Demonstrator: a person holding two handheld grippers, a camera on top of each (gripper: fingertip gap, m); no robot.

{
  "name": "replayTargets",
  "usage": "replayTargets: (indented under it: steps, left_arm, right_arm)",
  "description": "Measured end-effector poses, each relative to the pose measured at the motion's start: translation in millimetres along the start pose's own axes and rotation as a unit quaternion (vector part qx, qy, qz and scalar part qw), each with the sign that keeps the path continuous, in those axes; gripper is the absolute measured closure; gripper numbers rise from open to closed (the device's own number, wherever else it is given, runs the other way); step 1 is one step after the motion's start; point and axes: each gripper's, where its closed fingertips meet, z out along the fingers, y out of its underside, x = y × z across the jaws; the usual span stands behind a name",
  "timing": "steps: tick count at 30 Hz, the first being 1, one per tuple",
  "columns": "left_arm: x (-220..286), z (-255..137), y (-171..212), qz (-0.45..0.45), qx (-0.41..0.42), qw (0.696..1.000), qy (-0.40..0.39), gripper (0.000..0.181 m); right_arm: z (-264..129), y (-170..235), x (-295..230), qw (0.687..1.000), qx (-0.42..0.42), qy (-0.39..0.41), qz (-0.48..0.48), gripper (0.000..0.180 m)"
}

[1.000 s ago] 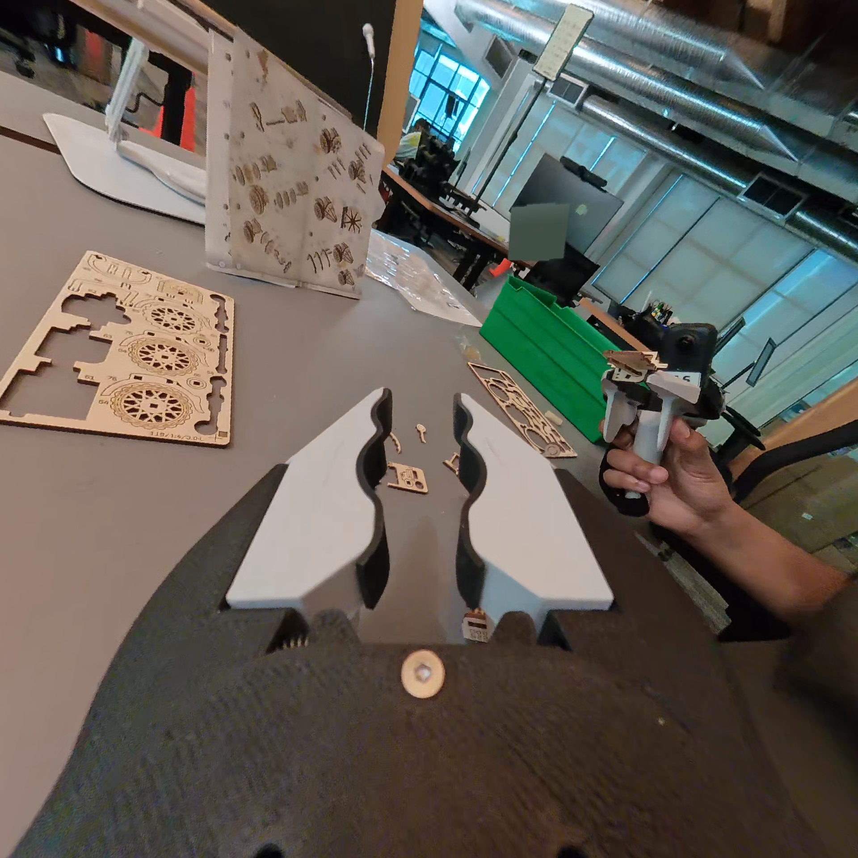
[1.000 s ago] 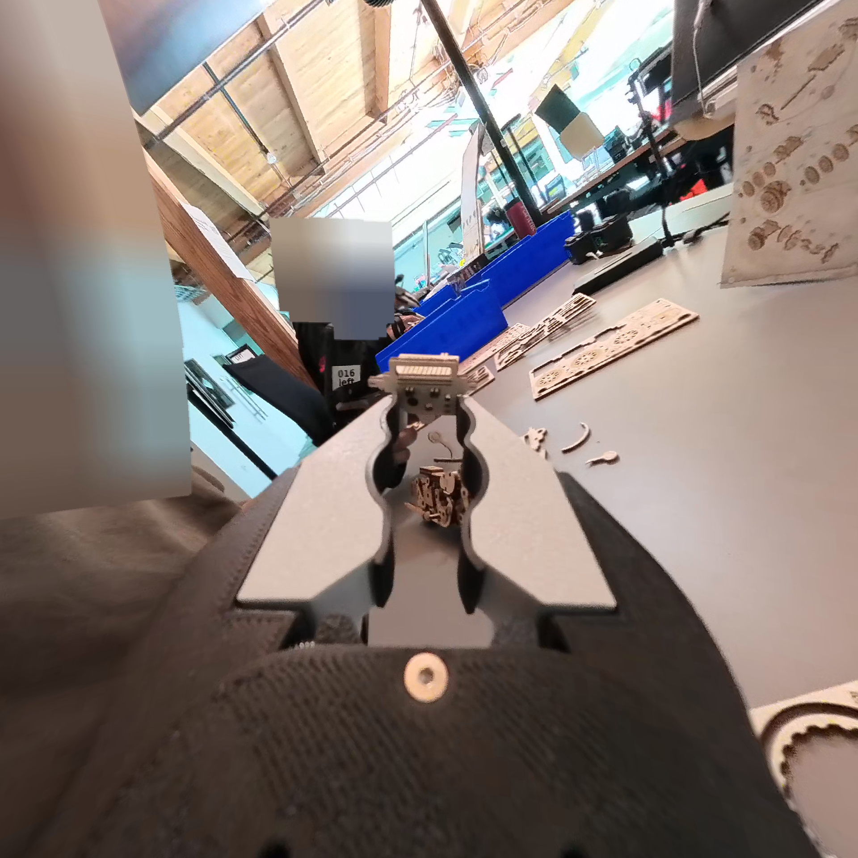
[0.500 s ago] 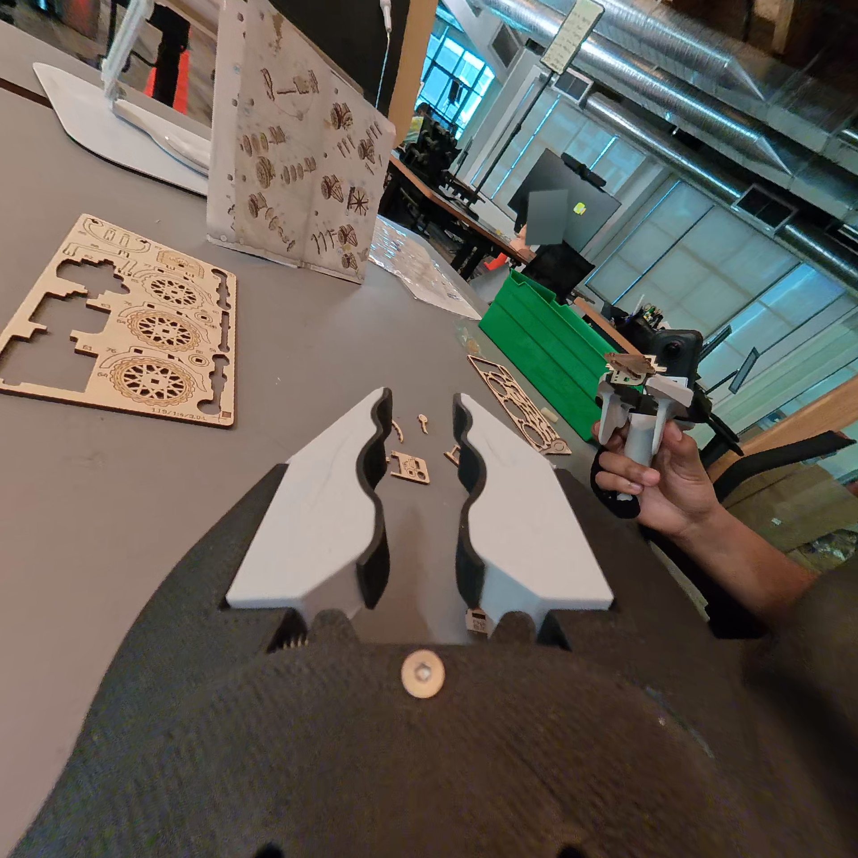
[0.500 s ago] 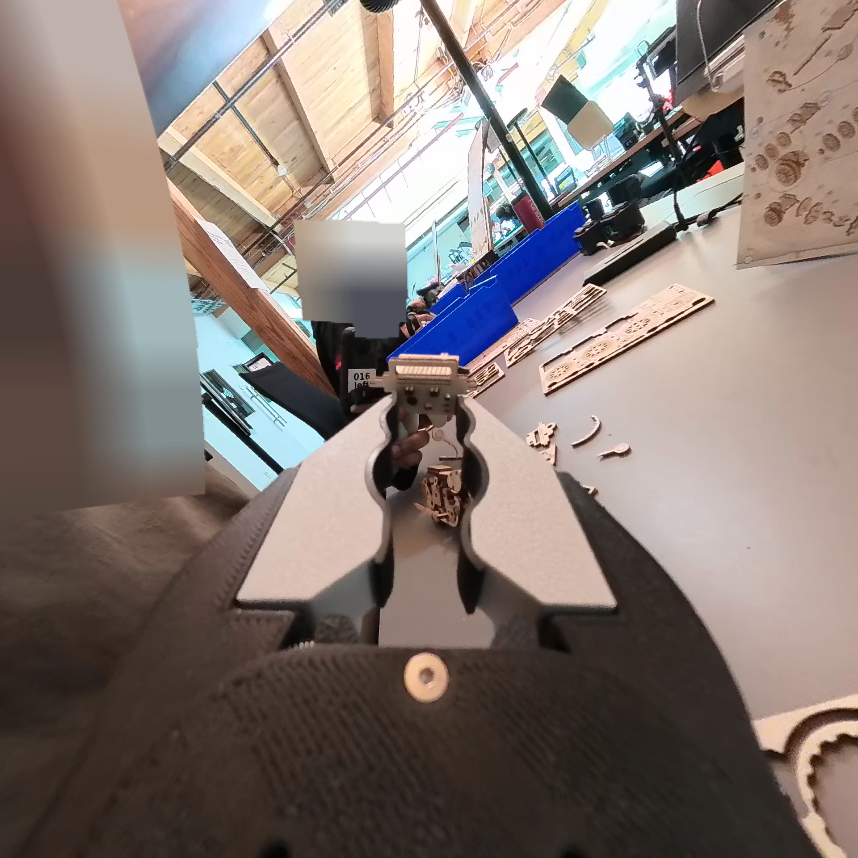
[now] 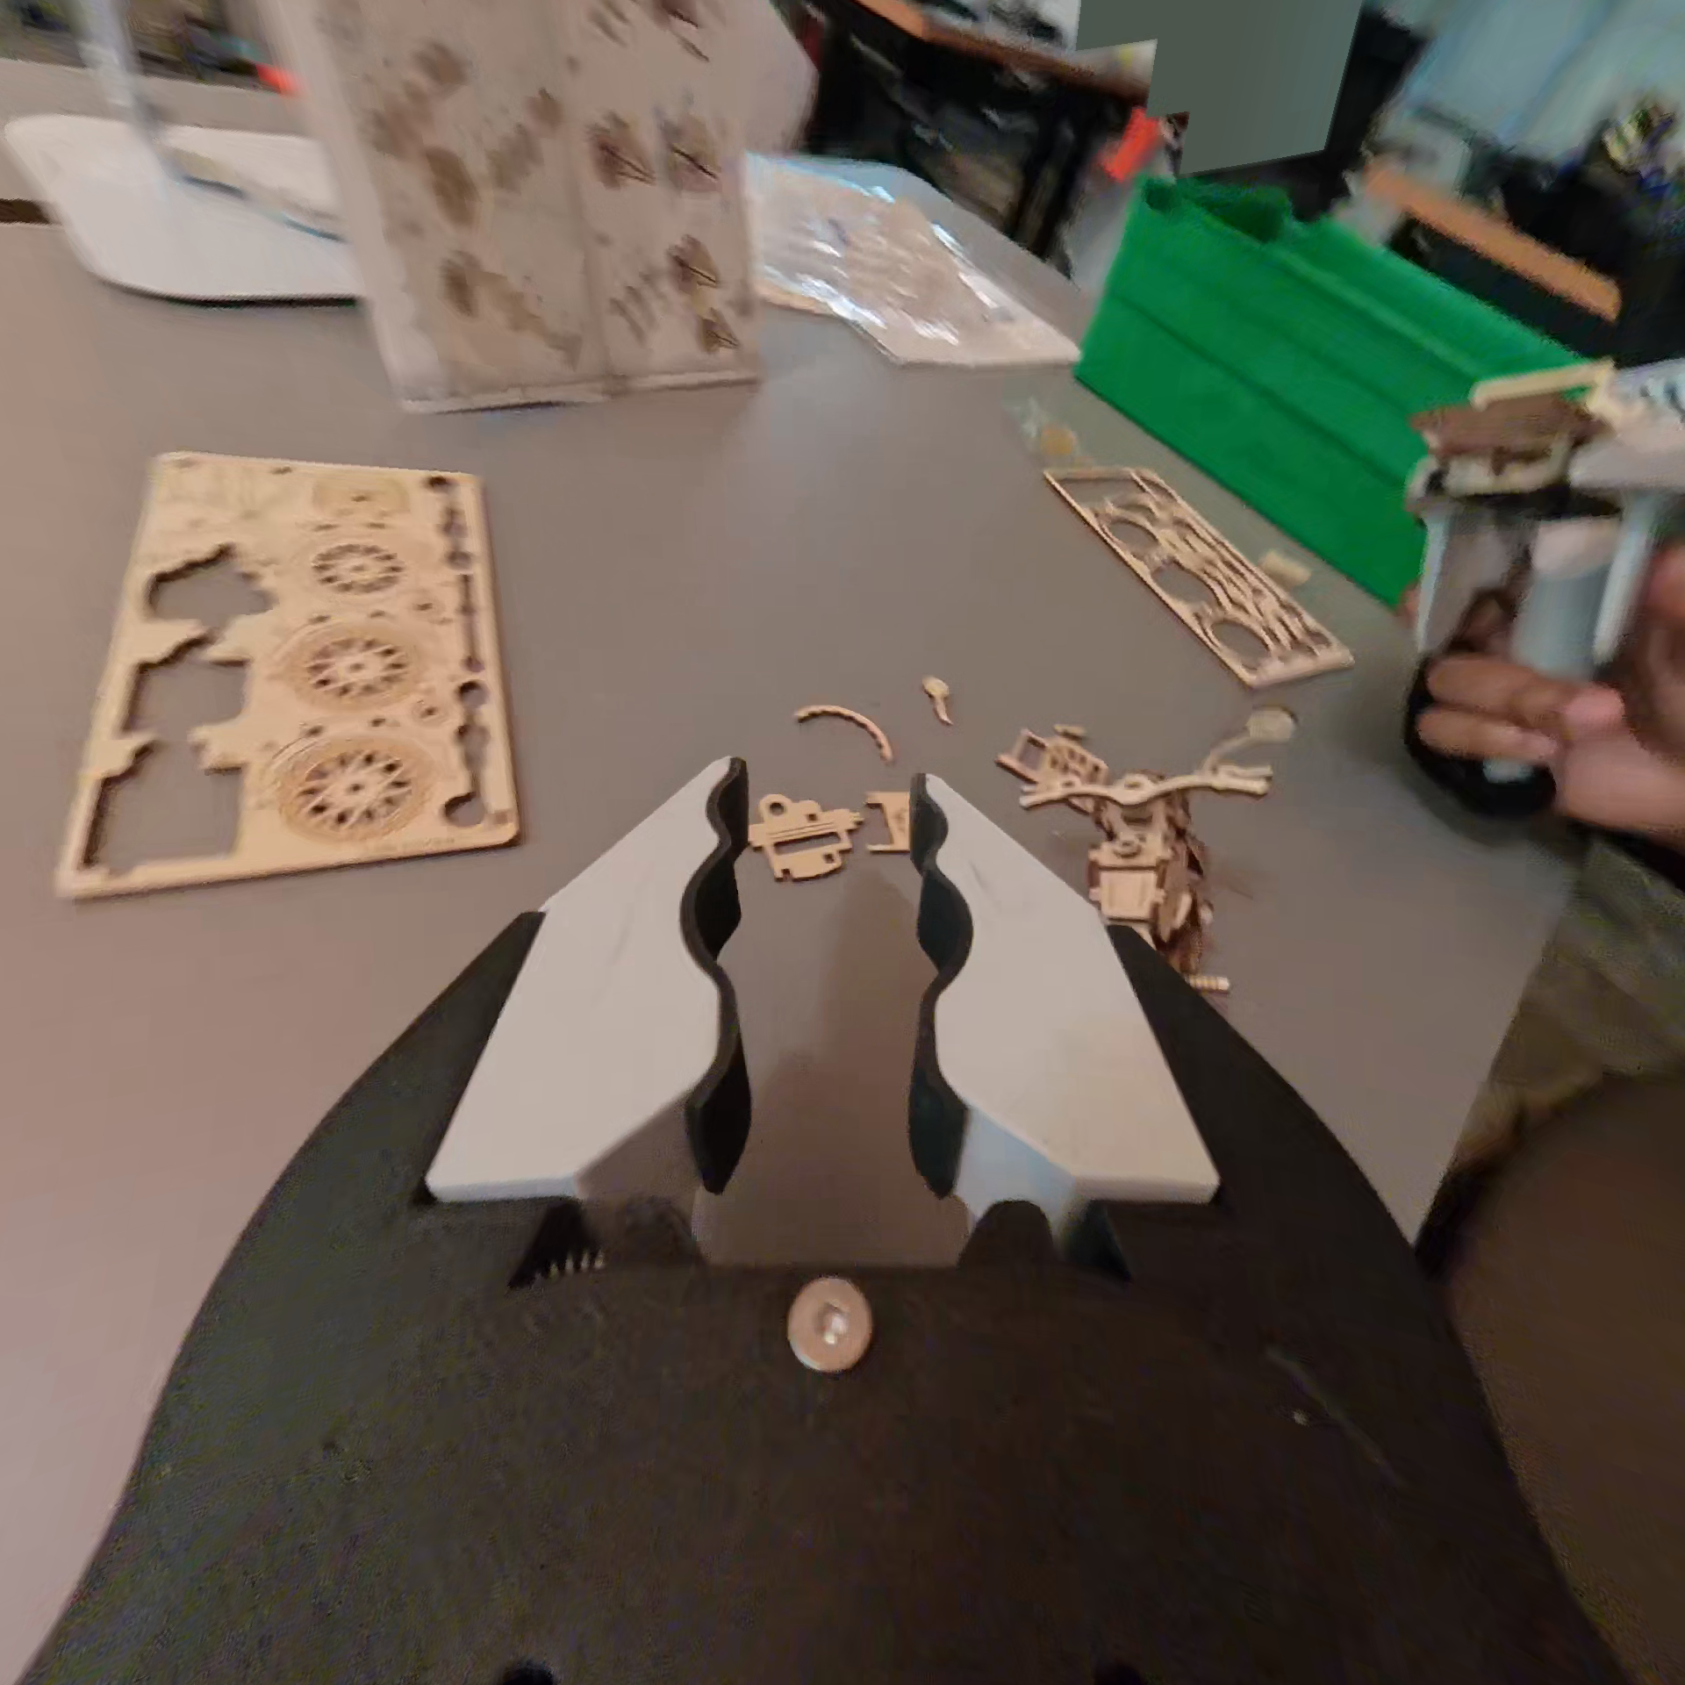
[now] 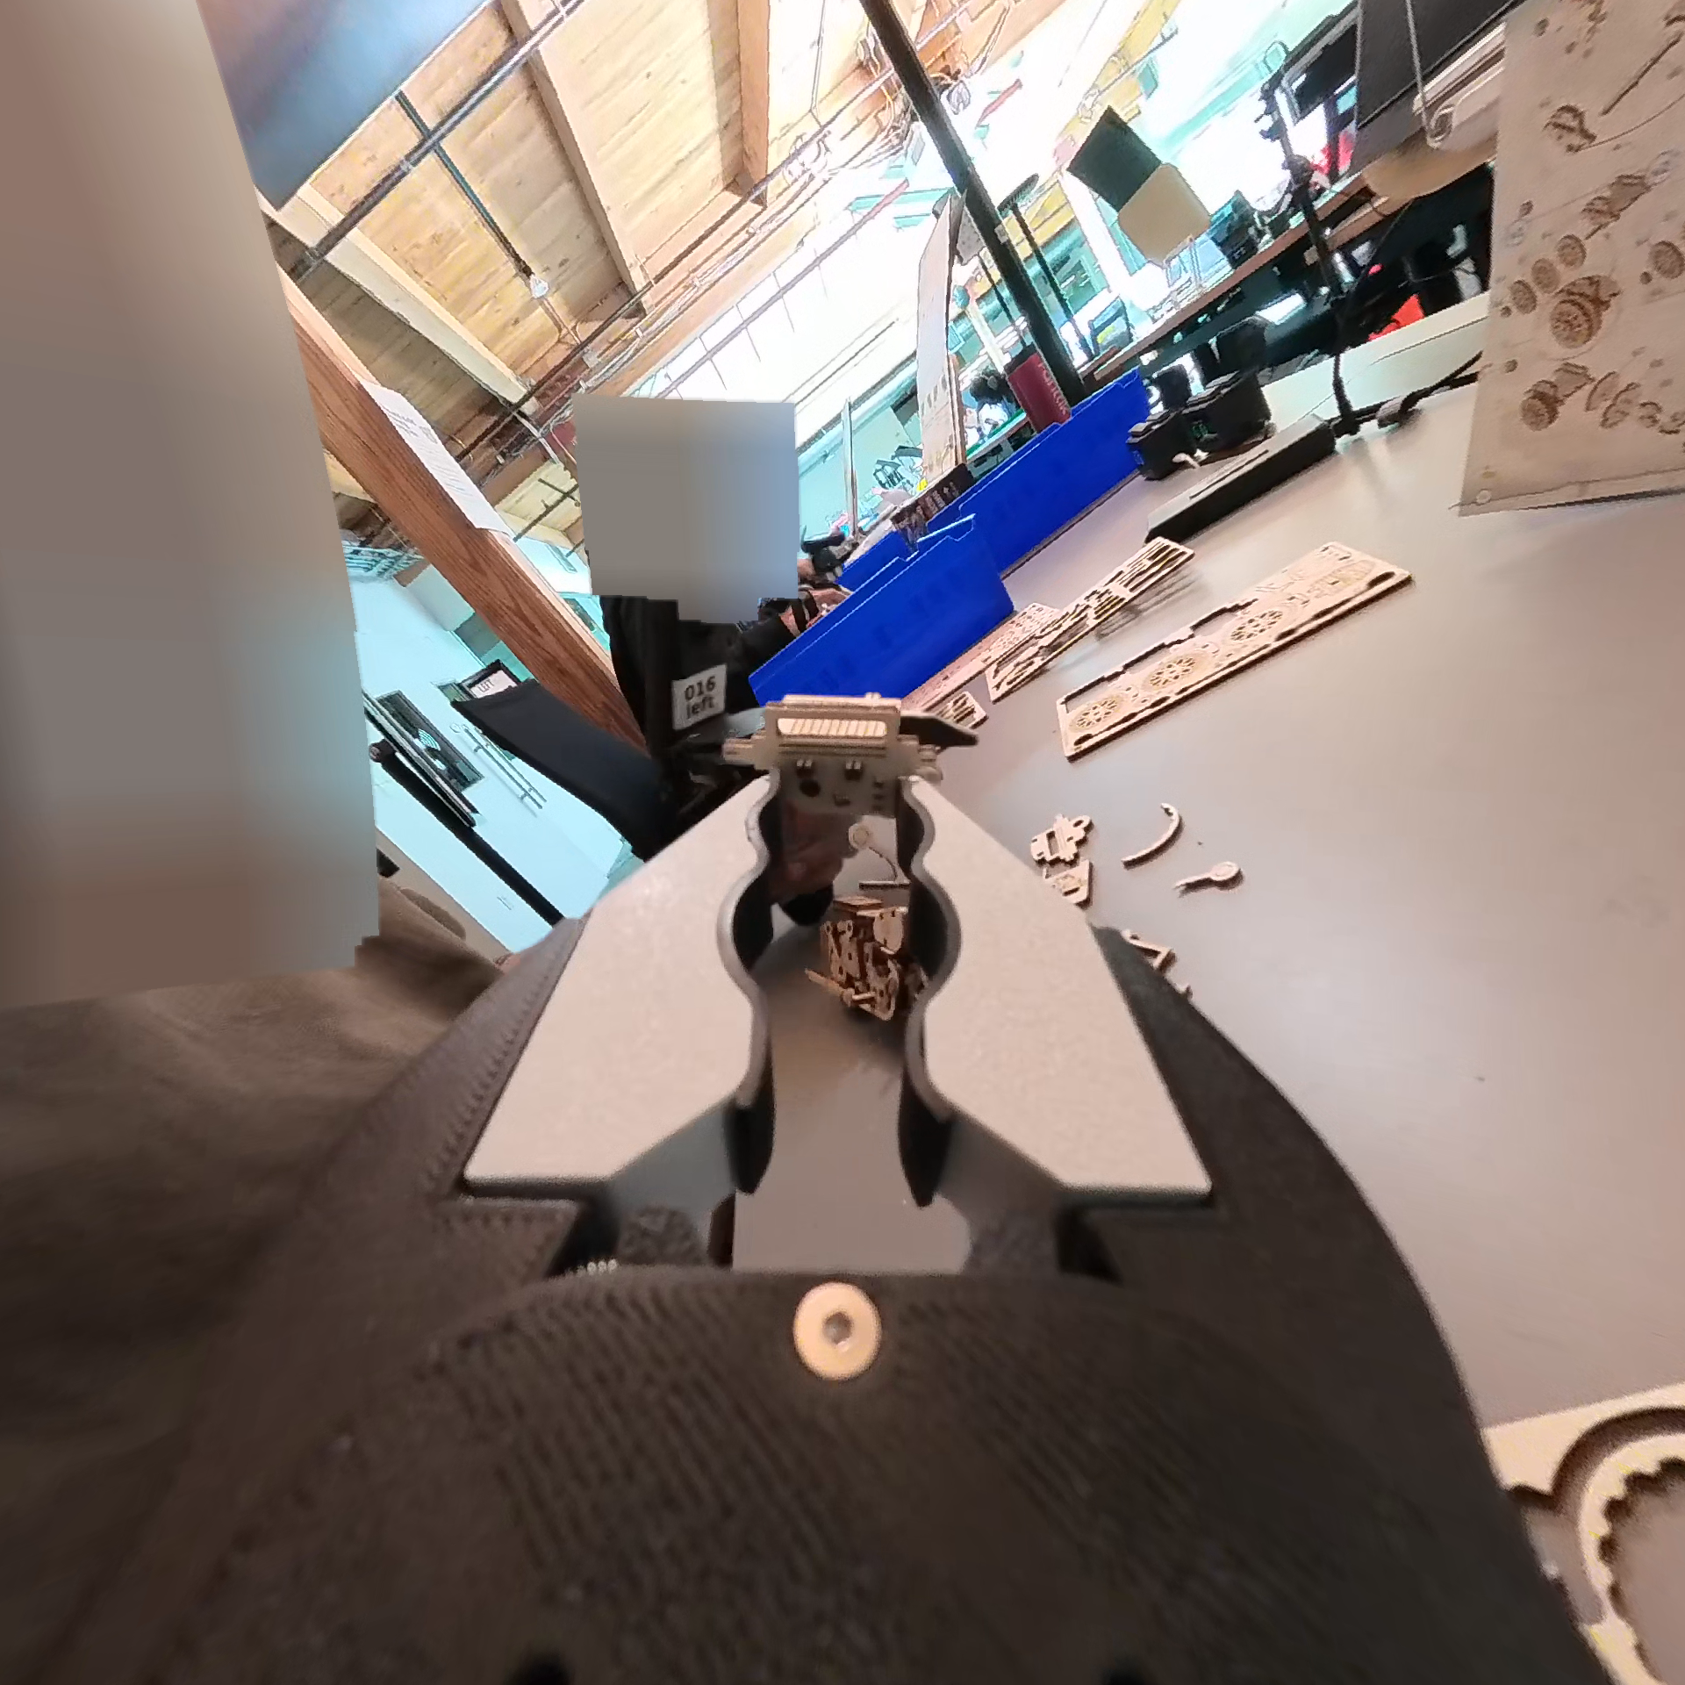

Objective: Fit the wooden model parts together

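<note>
My left gripper is open and empty, just above the grey table, with a small flat wooden part lying just beyond its tips. A second small piece lies by the right fingertip. The partly built wooden model lies to the right of the left gripper, and it shows between the fingers in the right wrist view. My right gripper is shut on a small wooden assembly and holds it above the table; it shows at the right edge of the left wrist view.
A wooden parts sheet lies at the left, another sheet at the right by a green bin. An instruction sheet stands at the back. Blue bins and more sheets lie farther along the table. A person sits behind. The gap from one gripper's tips to the other's is roughly 20 centimetres.
My left gripper has tipped down and dropped closer to the table and the loose parts. The right gripper still holds its assembly, nearly unmoved.
</note>
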Motion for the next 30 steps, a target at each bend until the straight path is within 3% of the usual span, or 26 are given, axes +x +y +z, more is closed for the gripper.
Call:
replayTargets:
  steps: [6, 11, 22, 26, 30]
  left_arm:
    - [-2, 26, 17, 0.099, -0.15, 0.98, 0.084, 0.144]
    - [-15, 37, 44, 0.138, -0.258, 0.953, 0.076, 0.141]
    - [15, -1, 56, 0.118, -0.272, 0.944, 0.145, 0.16]
    - [6, 12, 34, 0.14, -0.222, 0.955, 0.141, 0.145]
    - [2, 25, 39, 0.207, -0.256, 0.93, 0.164, 0.135]
  right_arm:
    - [-2, -4, -1, 1.0, 0.012, -0.009, 0.012, 0.157]
    - [-4, -6, -1, 1.0, 0.017, -0.003, 0.009, 0.156]
    - [-12, -9, 4, 0.999, 0.03, 0.004, 0.022, 0.157]
    - [-12, -9, 4, 0.999, 0.031, 0.004, 0.021, 0.157]
    - [-11, -9, 4, 0.999, 0.029, 0.005, 0.019, 0.156]
